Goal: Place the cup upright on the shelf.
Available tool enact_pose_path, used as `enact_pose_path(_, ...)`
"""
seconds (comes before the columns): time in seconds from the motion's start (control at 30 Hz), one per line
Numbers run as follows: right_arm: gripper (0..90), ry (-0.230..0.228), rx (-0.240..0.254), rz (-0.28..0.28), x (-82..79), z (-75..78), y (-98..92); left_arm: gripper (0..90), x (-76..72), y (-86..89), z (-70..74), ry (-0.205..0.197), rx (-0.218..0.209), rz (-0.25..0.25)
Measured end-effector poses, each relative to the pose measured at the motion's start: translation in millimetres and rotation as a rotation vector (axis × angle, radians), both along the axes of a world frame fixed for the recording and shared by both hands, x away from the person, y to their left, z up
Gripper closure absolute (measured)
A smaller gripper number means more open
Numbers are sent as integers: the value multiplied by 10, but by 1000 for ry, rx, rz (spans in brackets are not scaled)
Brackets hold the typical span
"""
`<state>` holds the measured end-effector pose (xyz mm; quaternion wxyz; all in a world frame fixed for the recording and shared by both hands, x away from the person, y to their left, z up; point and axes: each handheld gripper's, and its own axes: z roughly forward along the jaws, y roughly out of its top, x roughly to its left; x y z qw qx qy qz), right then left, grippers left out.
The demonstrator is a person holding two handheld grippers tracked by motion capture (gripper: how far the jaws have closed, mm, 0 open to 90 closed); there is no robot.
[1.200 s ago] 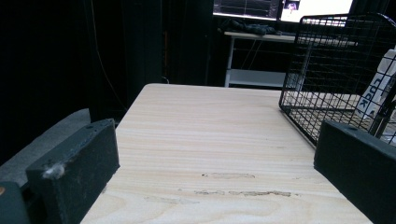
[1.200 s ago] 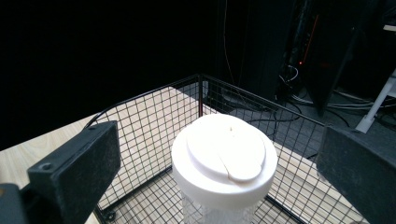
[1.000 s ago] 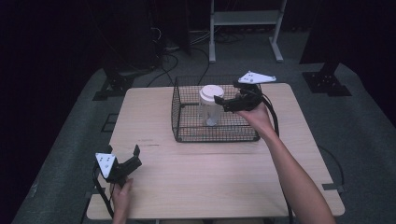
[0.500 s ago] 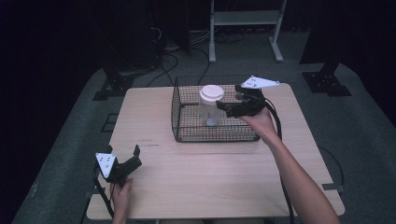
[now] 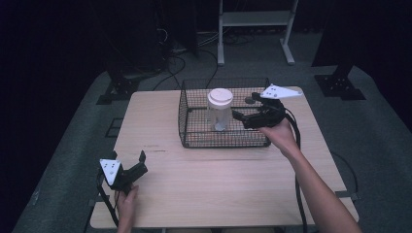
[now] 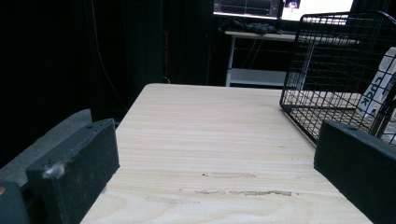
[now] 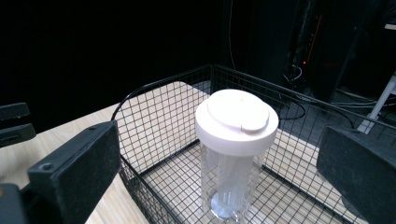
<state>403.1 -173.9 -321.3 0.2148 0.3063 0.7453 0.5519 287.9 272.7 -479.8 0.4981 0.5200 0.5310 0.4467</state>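
— Looking at the middle of the high view, where is your right gripper (image 5: 236,117) now?

— I hold it over the right rim of the wire basket (image 5: 189,138), and it points at the clear jar (image 5: 219,110) with the white lid (image 7: 236,120). The jaws are spread wide. In the right gripper view they stand at the lower left and lower right corners, and the jar is between them but farther off, not touched.

— And the jar itself?

— It stands upright on the basket floor, near the centre of the frame in the high view, a little toward the far wall.

— What about your left gripper (image 5: 141,160)?

— It rests at the lower left of the high view, on the wooden table (image 5: 218,184), well apart from the basket. Its jaws are also spread, with nothing between them.

— What could go wrong from here?

— I think the jar is tall and narrow, so it can tip easily. If one jaw arrives before the other, it pushes the jar against the wire. Also the lid is wider than the body; if I close on the lid, it may come off or slip. And the basket rim is just under my hand, so a low approach can catch the wire and drag the basket.
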Motion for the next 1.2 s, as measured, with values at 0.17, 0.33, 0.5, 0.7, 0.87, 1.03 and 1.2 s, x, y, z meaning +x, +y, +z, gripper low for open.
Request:
enact_pose_path(0.17, 0, 6, -3, 2, -51, -29, -46, 0, 1, -3, 0, -1, -1, 1)
enact_pose_path(0.33, 0, 9, -2, 7, -118, -65, -84, 0, 2, -2, 0, -1, -2, 3)
enact_pose_path(0.5, 0, 13, 0, 3, -154, -102, -127, 0, 2, -2, 0, -1, -1, 2)
enact_pose_path(0.7, 0, 21, -2, -4, -193, -154, -199, 0, 2, -3, 0, -2, -2, 3)
enact_pose_path(0.87, 0, 25, 4, -10, -235, -205, -267, 0, 2, -2, 0, -2, -2, 4)
enact_pose_path(1.03, 0, 29, 8, -17, -274, -239, -333, 0, 1, -3, -1, -3, -2, 3)
enact_pose_path(1.2, 0, 30, 10, -26, -320, -266, -399, 0, 1, 3, 0, -2, -7, 5)
